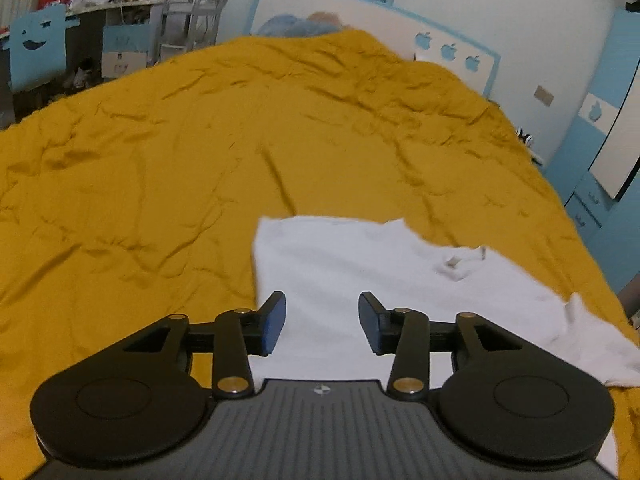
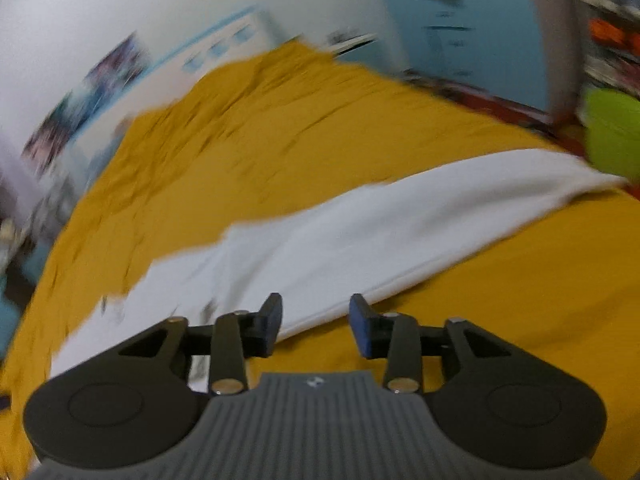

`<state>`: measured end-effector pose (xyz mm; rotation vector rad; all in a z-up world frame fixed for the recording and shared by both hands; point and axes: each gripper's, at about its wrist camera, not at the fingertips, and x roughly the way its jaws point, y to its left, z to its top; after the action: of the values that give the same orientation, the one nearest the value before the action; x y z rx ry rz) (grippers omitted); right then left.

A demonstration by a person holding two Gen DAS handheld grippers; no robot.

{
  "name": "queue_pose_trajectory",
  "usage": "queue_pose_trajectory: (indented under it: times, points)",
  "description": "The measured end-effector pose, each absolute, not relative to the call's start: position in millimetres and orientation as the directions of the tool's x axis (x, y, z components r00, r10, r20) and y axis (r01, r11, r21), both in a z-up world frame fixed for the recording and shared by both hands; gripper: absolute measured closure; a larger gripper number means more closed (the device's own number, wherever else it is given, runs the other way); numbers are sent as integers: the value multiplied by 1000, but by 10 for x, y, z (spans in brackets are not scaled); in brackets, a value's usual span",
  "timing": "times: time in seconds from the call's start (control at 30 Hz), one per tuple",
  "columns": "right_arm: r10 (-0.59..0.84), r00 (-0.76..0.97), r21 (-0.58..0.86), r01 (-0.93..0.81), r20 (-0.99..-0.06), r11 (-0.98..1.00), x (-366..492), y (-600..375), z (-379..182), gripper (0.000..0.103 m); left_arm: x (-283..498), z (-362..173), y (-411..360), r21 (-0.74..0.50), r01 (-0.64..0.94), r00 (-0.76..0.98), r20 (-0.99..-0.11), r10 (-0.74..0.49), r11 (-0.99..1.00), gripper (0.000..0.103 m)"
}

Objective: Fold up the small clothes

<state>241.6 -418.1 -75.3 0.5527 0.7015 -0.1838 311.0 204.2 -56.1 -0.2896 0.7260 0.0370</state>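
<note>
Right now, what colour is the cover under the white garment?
Mustard yellow bed cover, plain and wrinkled, under the white garment; clearest in the left wrist view.

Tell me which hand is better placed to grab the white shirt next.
Left. Its open tongs hang over the white shirt, while the right tongs, also open, point just past its edge over the yellow bedspread.

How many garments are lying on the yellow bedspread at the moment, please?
1: a white garment spread on the yellow bedspread, just ahead of both open grippers. Others may lie out of view.
</note>
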Motion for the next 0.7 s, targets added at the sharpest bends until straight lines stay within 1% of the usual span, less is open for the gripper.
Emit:
queue_pose_trajectory:
  times: [0.03, 0.1, 0.2, 0.33, 0.43, 0.53, 0.57, 0.6, 0.63, 0.67, 0.7]
  points:
    - [4, 760, 448, 380, -650, 809, 2354, -4410, -747, 67, 3120, -545, 2014, -251, -132, 750, -658, -69, 959, 51]
    - [-44, 768, 502, 460, -639, 732, 2210, -4895, -756, 62, 3148, -557, 1941, -250, -132, 748, -660, -69, 959, 50]
    - [-112, 764, 580, 567, -635, 585, 2036, -5609, -855, 61, 3255, -646, 1805, -206, -141, 715, -698, -44, 968, 50]
    - [-95, 795, 712, 583, -599, 391, 1954, -6299, -1110, 61, 3235, -770, 1647, -186, -166, 681, -732, -23, 968, 50]
    - [-117, 769, 704, 626, -628, 336, 1975, -6587, -1281, 61, 3269, -838, 1558, -165, -184, 656, -755, -4, 969, 50]
    - [-107, 768, 721, 632, -631, 285, 2022, -6775, -1457, 63, 3297, -872, 1504, -139, -204, 634, -773, 23, 969, 50]
    - [-102, 773, 729, 627, -626, 273, 2046, -6825, -1496, 70, 3306, -874, 1502, -137, -210, 631, -775, 27, 968, 50]
    - [-96, 774, 733, 625, -625, 268, 2078, -6867, -1535, 81, 3309, -871, 1493, -136, -215, 629, -777, 30, 967, 50]
    - [-94, 768, 726, 632, -634, 269, 2117, -6890, -1559, 87, 3310, -869, 1487, -135, -217, 628, -778, 32, 967, 50]
    - [-101, 761, 716, 640, -641, 279, 2156, -6906, -1559, 96, 3309, -866, 1485, -132, -217, 628, -778, 34, 967, 50]
    - [-118, 757, 705, 644, -643, 297, 2213, -6870, -1510, 100, 3307, -859, 1480, -130, -216, 628, -777, 36, 968, 50]
